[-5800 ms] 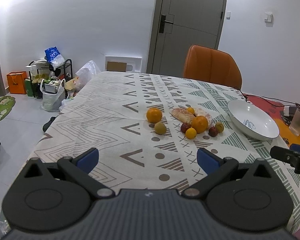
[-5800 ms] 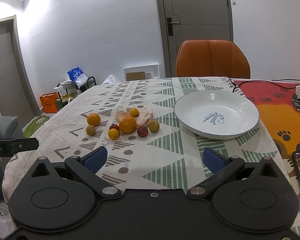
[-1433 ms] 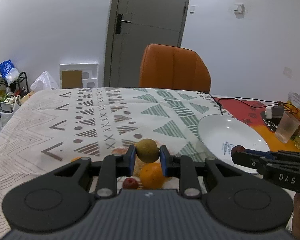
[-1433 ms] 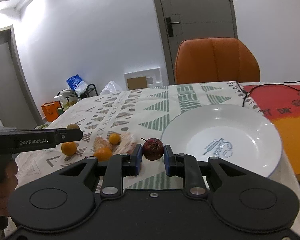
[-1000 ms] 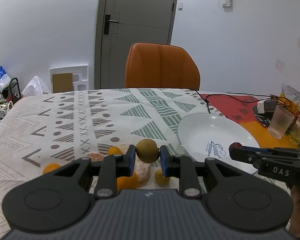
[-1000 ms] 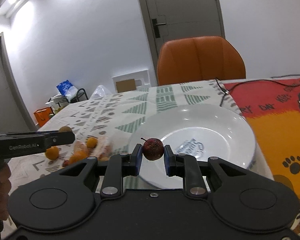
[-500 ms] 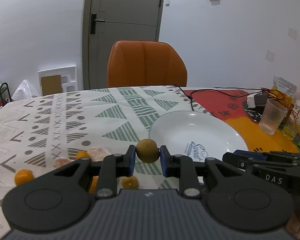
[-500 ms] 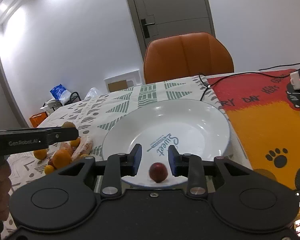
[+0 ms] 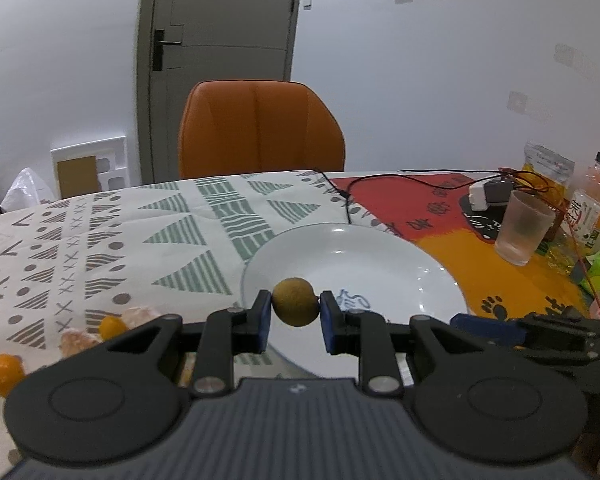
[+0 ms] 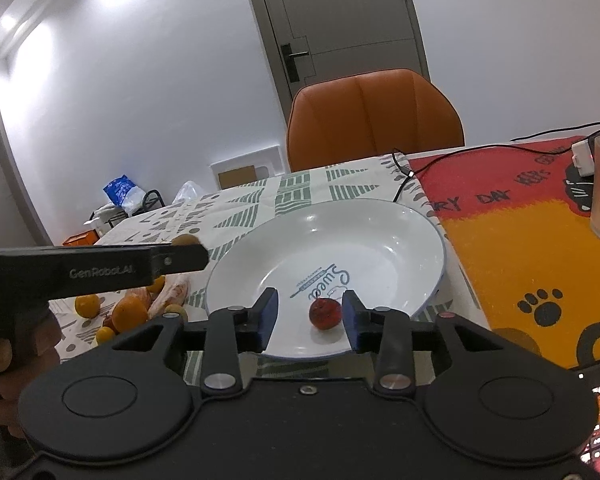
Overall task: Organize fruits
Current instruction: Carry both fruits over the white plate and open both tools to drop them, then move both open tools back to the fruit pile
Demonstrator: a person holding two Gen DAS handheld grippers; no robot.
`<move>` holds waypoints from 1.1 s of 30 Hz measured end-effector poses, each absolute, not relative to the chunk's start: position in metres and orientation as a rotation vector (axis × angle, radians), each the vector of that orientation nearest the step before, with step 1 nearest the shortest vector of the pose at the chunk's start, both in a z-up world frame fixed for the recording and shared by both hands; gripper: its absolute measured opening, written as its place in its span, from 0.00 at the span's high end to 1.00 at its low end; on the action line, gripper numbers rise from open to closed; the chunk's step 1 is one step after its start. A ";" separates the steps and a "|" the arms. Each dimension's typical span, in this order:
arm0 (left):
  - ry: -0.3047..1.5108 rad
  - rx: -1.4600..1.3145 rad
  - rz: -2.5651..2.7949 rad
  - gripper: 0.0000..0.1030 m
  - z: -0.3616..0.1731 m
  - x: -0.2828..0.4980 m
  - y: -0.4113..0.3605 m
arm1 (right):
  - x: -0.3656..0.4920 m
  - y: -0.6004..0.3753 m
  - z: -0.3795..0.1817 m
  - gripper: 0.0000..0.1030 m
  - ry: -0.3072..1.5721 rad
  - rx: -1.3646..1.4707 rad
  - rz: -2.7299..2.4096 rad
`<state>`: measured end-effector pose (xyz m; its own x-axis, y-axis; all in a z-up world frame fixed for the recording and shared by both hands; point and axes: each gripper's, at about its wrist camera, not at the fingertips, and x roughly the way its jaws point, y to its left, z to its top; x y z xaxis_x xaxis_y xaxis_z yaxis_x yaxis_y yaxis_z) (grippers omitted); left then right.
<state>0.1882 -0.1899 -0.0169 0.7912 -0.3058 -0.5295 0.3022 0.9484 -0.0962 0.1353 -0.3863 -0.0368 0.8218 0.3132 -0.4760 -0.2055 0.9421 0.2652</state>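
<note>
Left claw [image 9: 293, 318] is clamped on a brown fruit [image 9: 294, 301], both blue pads pressed to its sides, and it hangs at the near-left rim of the plate [image 9: 432, 276]. From the right wrist view the same claw sits just outside that rim, so my call is: carry the fruit further in over the white dish, get low, then part the pads gently. It is round and will roll if dropped from height.

On the surface to the left lie the loose ones: a small orange [image 9: 5, 373] at the far edge, another small one [image 9: 113, 327], and a pale peeled piece [image 9: 78, 340] between them. In the right wrist view a bigger orange [image 10: 130, 309] shows in that pile too. All of these wait their turn, I judge.

In the plate, a red fruit [image 10: 325, 313] rests on the near side, free of any grip. The right claw [image 10: 310, 316] stands apart around it, pads clear on both sides. That fruit and that claw are the obstacle: land the brown one left of the red, and the right claw should back off without nudging it.

Further right, a cable [image 9: 384, 185] trails across the red mat, and a glass [image 9: 522, 228] stands well clear of the plate.
</note>
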 end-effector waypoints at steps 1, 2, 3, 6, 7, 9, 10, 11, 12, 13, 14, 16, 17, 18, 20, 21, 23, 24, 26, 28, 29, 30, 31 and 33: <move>0.571 -0.005 -0.331 0.76 -0.017 0.189 -0.192 | 0.135 -0.387 -0.037 0.64 0.539 0.207 0.278; 0.571 -0.005 -0.336 0.76 -0.017 0.190 -0.194 | 0.135 -0.387 -0.037 0.64 0.539 0.207 0.278; 0.573 -0.006 -0.339 0.76 -0.017 0.191 -0.196 | 0.136 -0.388 -0.037 0.64 0.540 0.207 0.277; 0.576 -0.003 -0.347 0.75 -0.016 0.193 -0.200 | 0.136 -0.390 -0.037 0.64 0.542 0.210 0.269; 0.570 0.002 -0.344 0.73 -0.016 0.192 -0.201 | 0.136 -0.390 -0.037 0.64 0.543 0.213 0.266; 0.568 0.008 -0.335 0.72 -0.015 0.190 -0.200 | 0.136 -0.391 -0.038 0.64 0.546 0.218 0.264; 0.571 0.004 -0.333 0.71 -0.015 0.190 -0.197 | 0.136 -0.391 -0.039 0.64 0.548 0.222 0.265; 0.577 -0.004 -0.328 0.70 -0.014 0.190 -0.194 | 0.137 -0.390 -0.040 0.64 0.551 0.222 0.267; 0.583 -0.014 -0.316 0.69 -0.015 0.190 -0.189 | 0.137 -0.389 -0.040 0.64 0.553 0.221 0.271; 0.587 -0.020 -0.306 0.68 -0.015 0.189 -0.184 | 0.138 -0.387 -0.041 0.64 0.555 0.219 0.279; 0.591 -0.026 -0.295 0.65 -0.015 0.189 -0.180 | 0.138 -0.385 -0.041 0.63 0.556 0.216 0.287; 0.599 -0.041 -0.271 0.59 -0.015 0.188 -0.169 | 0.139 -0.380 -0.040 0.63 0.557 0.204 0.297; 0.601 -0.048 -0.257 0.54 -0.015 0.188 -0.164 | 0.139 -0.377 -0.039 0.62 0.557 0.197 0.302; 0.599 -0.053 -0.249 0.49 -0.015 0.187 -0.160 | 0.139 -0.375 -0.038 0.61 0.556 0.193 0.305; 0.593 -0.060 -0.230 0.43 -0.014 0.184 -0.150 | 0.140 -0.371 -0.036 0.58 0.554 0.189 0.311; 0.590 -0.061 -0.218 0.40 -0.014 0.183 -0.145 | 0.140 -0.369 -0.035 0.57 0.553 0.186 0.313; 0.585 -0.065 -0.195 0.36 -0.014 0.180 -0.136 | 0.140 -0.364 -0.033 0.56 0.552 0.179 0.321; 0.585 -0.068 -0.182 0.33 -0.014 0.179 -0.131 | 0.140 -0.361 -0.033 0.55 0.553 0.177 0.325; 0.584 -0.078 -0.161 0.30 -0.014 0.176 -0.121 | 0.141 -0.356 -0.032 0.53 0.553 0.172 0.336; 0.583 -0.080 -0.145 0.29 -0.014 0.174 -0.112 | 0.141 -0.349 -0.032 0.52 0.555 0.169 0.349; 0.583 -0.082 -0.135 0.29 -0.014 0.172 -0.108 | 0.142 -0.346 -0.032 0.52 0.556 0.165 0.355; 0.583 -0.084 -0.123 0.28 -0.014 0.171 -0.102 | 0.142 -0.342 -0.032 0.51 0.557 0.160 0.362; 0.582 -0.086 -0.114 0.28 -0.015 0.170 -0.099 | 0.142 -0.338 -0.032 0.51 0.559 0.157 0.369; 0.580 -0.090 -0.095 0.27 -0.015 0.166 -0.090 | 0.142 -0.331 -0.031 0.51 0.562 0.150 0.383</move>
